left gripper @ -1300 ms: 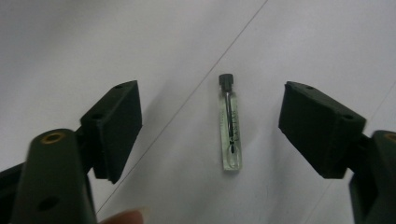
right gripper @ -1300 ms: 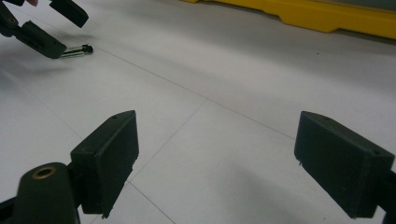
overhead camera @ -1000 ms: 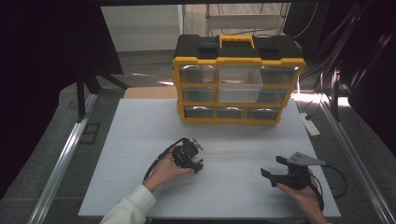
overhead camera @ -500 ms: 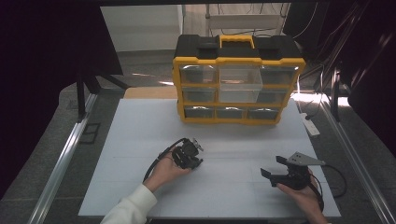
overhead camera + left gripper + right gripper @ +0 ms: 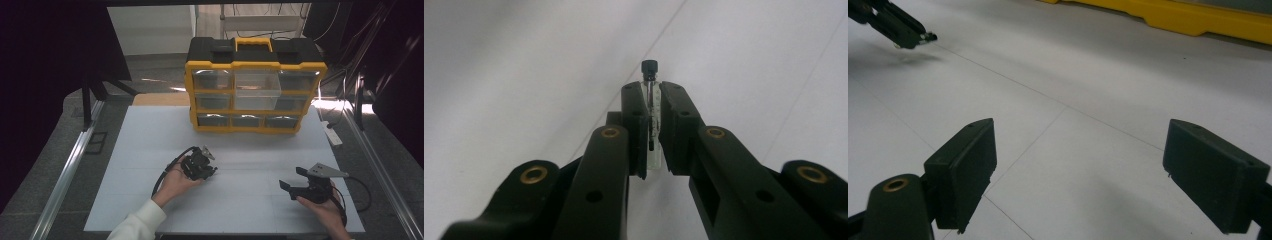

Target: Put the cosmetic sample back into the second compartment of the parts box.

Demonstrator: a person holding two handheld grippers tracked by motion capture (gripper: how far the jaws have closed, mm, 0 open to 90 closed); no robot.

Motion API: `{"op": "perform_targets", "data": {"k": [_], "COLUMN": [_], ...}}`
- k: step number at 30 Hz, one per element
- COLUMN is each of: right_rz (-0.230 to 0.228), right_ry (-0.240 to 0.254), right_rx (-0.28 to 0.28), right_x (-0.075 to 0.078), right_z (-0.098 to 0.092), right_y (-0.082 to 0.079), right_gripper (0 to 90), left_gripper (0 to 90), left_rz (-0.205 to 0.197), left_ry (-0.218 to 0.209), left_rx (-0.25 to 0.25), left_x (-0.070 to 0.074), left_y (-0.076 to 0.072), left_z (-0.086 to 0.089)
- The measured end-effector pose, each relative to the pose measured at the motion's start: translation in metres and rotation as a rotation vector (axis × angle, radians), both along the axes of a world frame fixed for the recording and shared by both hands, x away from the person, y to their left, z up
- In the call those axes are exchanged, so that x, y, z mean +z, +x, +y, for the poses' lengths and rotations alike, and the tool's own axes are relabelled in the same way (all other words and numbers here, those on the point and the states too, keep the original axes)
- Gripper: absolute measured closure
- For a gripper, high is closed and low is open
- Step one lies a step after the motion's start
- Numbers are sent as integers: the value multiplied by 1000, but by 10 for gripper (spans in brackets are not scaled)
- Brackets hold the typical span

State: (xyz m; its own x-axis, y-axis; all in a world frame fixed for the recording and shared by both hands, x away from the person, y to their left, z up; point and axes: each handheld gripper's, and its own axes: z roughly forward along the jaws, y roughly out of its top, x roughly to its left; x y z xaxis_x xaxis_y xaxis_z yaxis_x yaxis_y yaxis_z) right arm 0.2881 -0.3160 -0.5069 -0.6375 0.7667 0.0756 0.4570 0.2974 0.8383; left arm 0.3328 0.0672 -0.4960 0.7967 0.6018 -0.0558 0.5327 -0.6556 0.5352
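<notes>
A: What has the left gripper got?
B: Its jaws have just closed on a small clear glass vial with a black cap, just above the white table.
A: The right gripper?
B: Jaws wide apart, holding nothing (well apart from the vial).

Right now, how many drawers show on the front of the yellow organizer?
9, in three rows of three on the organizer: top, middle, bottom. The top middle drawer sticks out.
</notes>
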Motion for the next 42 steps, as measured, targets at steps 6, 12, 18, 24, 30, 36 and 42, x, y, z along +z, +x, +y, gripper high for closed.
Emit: {"op": "perform_targets", "data": {"k": [6, 12, 18, 24, 30, 36, 42], "right_rz": [-1, -1, -1, -1, -1, -2, -4], "right_ry": [0, -3, 0, 4, 3, -3, 1], "right_rx": [-1, -5, -7, -5, -6, -7, -8], "right_x": [0, 0, 0, 0, 0, 0, -1], "right_z": [0, 0, -1, -1, -1, 0, -1], "right_y": [0, 0, 0, 0, 0, 0, 0], "right_gripper": [141, 141, 140, 140, 140, 140, 140], "left_gripper": [810, 810, 810, 809, 810, 810, 810], "left_rz": [-15, -35, -66, -99, -115, -135, -161], "left_ry": [-65, -97, -129, -159, -187, -212, -236], "left_rx": [21, 31, 41, 52, 57, 64, 67], "left_x": [11, 17, 24, 34, 41, 46, 56], "left_y": [-2, -4, -6, -8, -11, -13, -15], "left_z": [12, 19, 23, 29, 34, 37, 41]}}
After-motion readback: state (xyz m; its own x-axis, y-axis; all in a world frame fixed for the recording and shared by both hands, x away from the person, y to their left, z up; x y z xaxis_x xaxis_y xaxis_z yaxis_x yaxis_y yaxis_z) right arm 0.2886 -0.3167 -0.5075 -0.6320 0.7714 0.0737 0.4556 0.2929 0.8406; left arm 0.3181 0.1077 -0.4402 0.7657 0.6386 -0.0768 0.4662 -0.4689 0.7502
